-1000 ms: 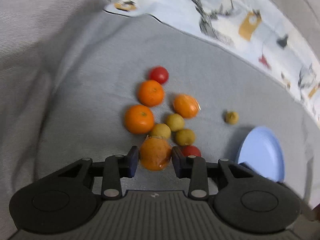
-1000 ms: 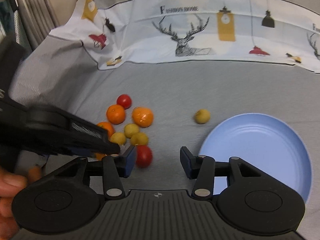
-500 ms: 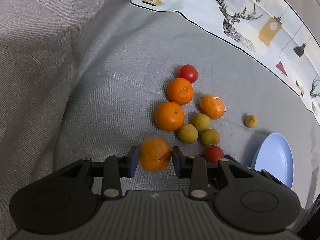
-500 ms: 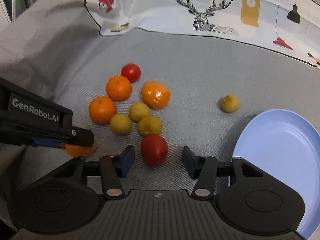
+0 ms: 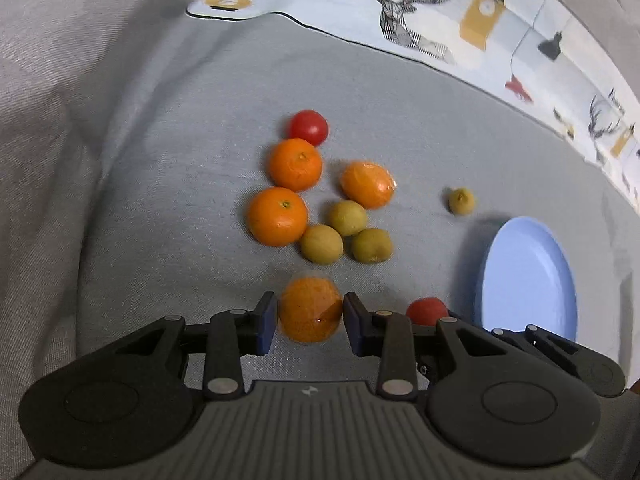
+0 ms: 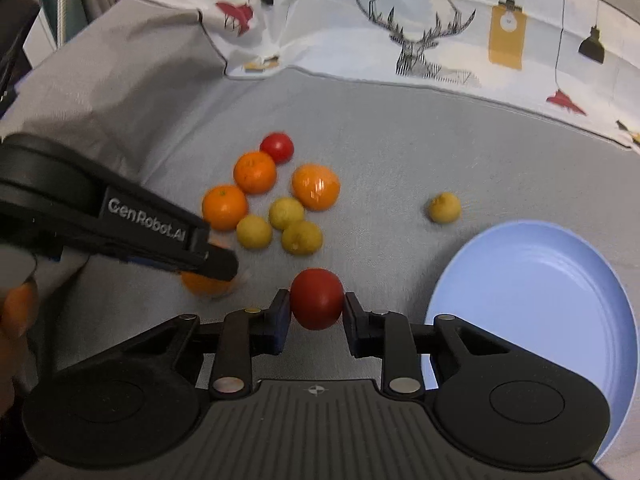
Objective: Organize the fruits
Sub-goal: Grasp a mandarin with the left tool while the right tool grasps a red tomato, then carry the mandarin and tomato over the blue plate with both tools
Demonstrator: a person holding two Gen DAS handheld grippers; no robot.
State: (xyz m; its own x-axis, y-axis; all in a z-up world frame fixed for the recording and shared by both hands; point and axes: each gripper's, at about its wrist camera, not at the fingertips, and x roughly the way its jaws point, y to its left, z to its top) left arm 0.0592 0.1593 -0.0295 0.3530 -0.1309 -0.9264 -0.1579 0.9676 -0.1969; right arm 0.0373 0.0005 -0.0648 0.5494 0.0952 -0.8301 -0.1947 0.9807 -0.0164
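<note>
Pick-up step: the left hand-held gripper (image 5: 310, 318) is clamped on an orange (image 5: 310, 308), while the right hand-held gripper (image 6: 316, 312) is closing around a tomato (image 6: 316, 298) on the grey cloth (image 6: 400, 152). Next, probably lift both and carry them to the blue plate (image 6: 532, 280) nearby.

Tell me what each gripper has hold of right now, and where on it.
Left gripper: an orange, fingers on its opposite sides. Right gripper: still closing around a red tomato, fingers at its sides.

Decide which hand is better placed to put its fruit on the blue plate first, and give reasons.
Probably the right. Its tongs are closing around the red tomato, right beside the plate. The left tongs with the orange are farther away.
</note>
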